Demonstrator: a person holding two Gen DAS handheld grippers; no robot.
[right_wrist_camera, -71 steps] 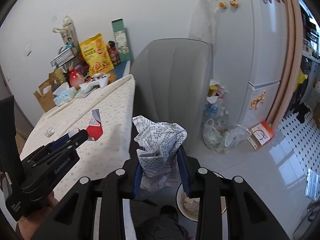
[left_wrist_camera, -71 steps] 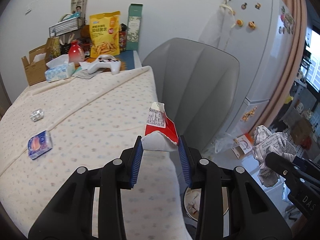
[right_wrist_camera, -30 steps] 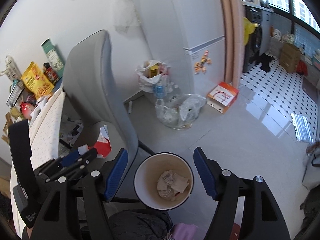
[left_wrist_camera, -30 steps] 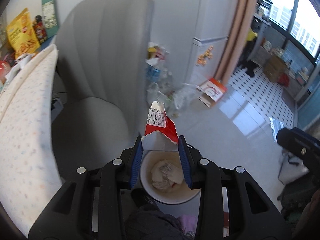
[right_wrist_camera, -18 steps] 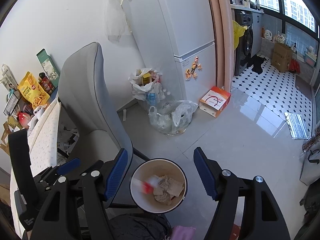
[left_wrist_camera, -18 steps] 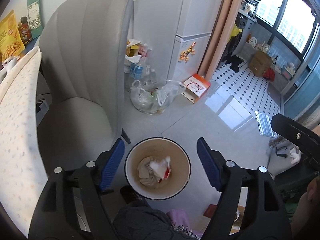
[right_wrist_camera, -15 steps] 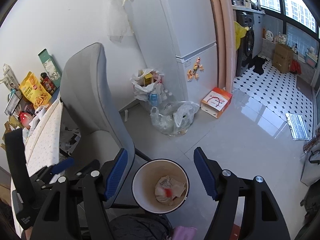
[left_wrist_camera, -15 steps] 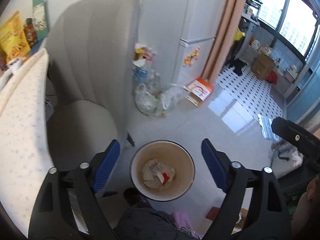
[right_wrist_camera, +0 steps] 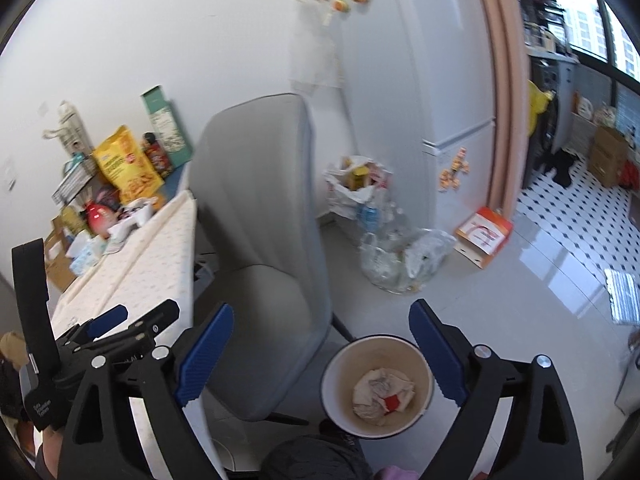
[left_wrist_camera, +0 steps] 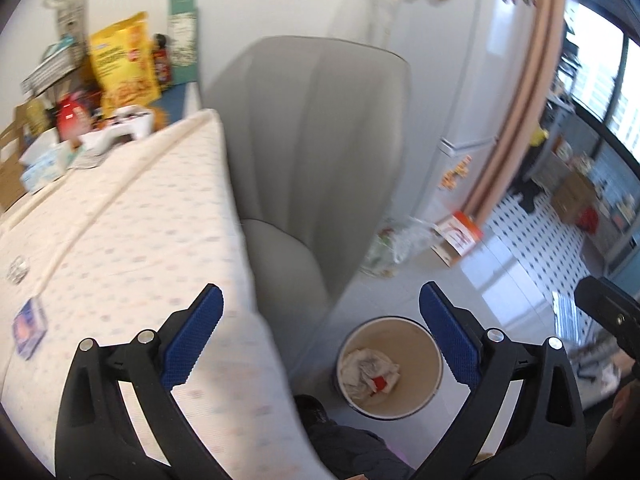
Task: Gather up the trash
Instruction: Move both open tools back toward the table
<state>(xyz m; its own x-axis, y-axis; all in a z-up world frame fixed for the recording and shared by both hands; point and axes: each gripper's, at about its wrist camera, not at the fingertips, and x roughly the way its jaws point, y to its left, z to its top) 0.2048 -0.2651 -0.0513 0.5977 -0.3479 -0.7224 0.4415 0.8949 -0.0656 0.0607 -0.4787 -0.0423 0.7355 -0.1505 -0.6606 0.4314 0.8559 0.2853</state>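
Left wrist view has swung from the floor back toward the table (left_wrist_camera: 120,240) and grey chair (left_wrist_camera: 320,140), somewhat blurred. The bin (left_wrist_camera: 390,366) on the floor now holds the crumpled paper (left_wrist_camera: 366,366) and red wrapper (left_wrist_camera: 380,381). Left gripper (left_wrist_camera: 320,328) and right gripper (right_wrist_camera: 320,344) are both opening, jaws wide, nothing between them.

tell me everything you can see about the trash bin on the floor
The trash bin is a small round open-topped bucket, cream inside with a thin dark rim. It stands upright on the glossy pale floor, close beside the grey chair. No lid or liner shows. At its bottom lie crumpled white paper and a red scrap. Neither gripper touches it.
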